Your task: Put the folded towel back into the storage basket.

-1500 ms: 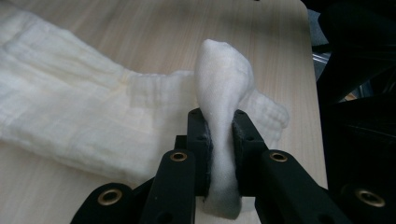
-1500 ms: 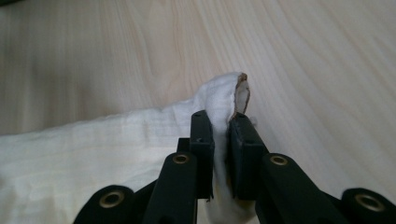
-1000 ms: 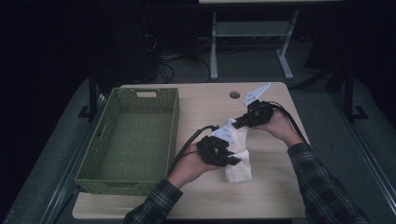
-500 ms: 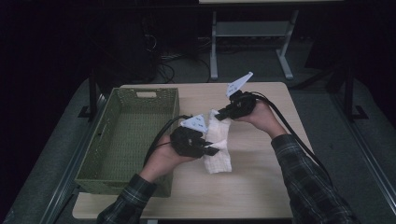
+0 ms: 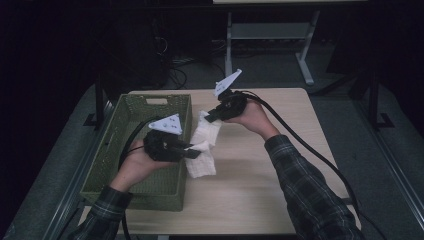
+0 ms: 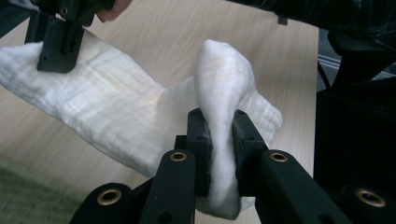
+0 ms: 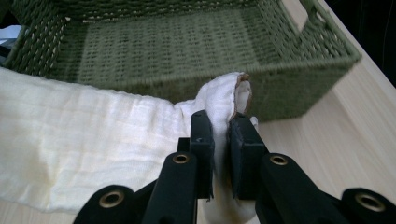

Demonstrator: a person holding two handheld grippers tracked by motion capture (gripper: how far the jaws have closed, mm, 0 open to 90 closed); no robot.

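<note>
the white cloth [image 5: 204,150] has shifted left across the surface [image 5: 260,190] since a second ago, and both hands have moved with it toward the green basket [image 5: 107,165]. the left hand-held gripper [image 6: 219,140] is clamped on a bunched fold of the cloth; the right hand-held gripper [image 7: 220,135] is pinched on its far corner. the cloth hangs stretched between them, just beside the basket's near wall, likely about to go over the rim.
</note>
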